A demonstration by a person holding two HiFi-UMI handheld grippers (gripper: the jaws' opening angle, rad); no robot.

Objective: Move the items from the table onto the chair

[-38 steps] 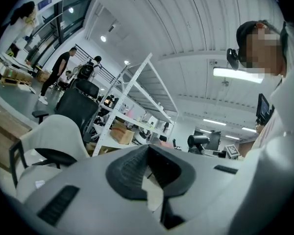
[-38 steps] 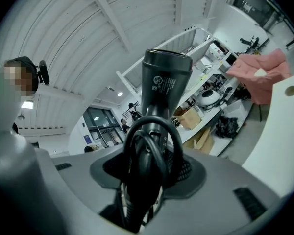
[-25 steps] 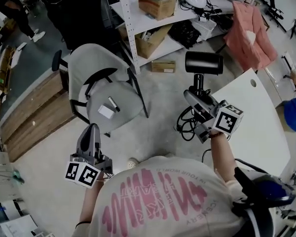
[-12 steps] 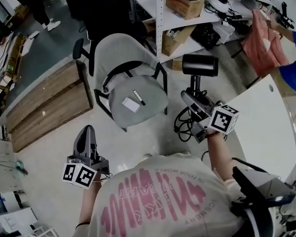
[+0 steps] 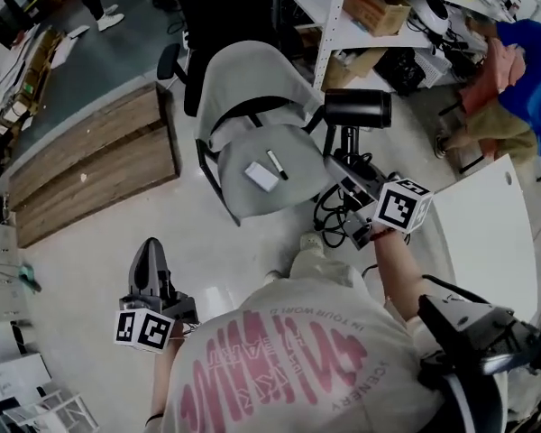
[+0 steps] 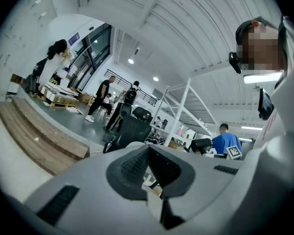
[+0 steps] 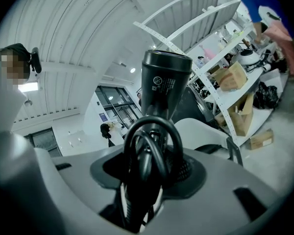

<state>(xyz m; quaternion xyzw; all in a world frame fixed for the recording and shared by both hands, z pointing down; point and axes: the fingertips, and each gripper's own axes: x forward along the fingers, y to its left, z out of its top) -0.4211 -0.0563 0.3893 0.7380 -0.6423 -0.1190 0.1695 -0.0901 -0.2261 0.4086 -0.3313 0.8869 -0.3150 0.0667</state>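
Two small things lie on the grey chair's (image 5: pixel 249 78) seat: a white card (image 5: pixel 261 177) and a black marker (image 5: pixel 277 164) just beside it. The black hair dryer (image 5: pixel 356 111) is off the white table (image 5: pixel 487 242) and in the air just beside the chair. The right gripper (image 5: pixel 340 171) has its jaws partly apart, clamped round the dryer's handle and looped cord (image 7: pixel 147 151). The left gripper (image 5: pixel 151 249) hangs low over the pale, glossy floor (image 5: pixel 99 251), jaws together with nothing in them. A low wooden platform (image 5: pixel 90 165) runs along the left. White metal shelving (image 5: pixel 338 7) with cardboard boxes (image 5: pixel 379 12) stands behind the chair, and a person in blue (image 5: pixel 527 57) is near it.
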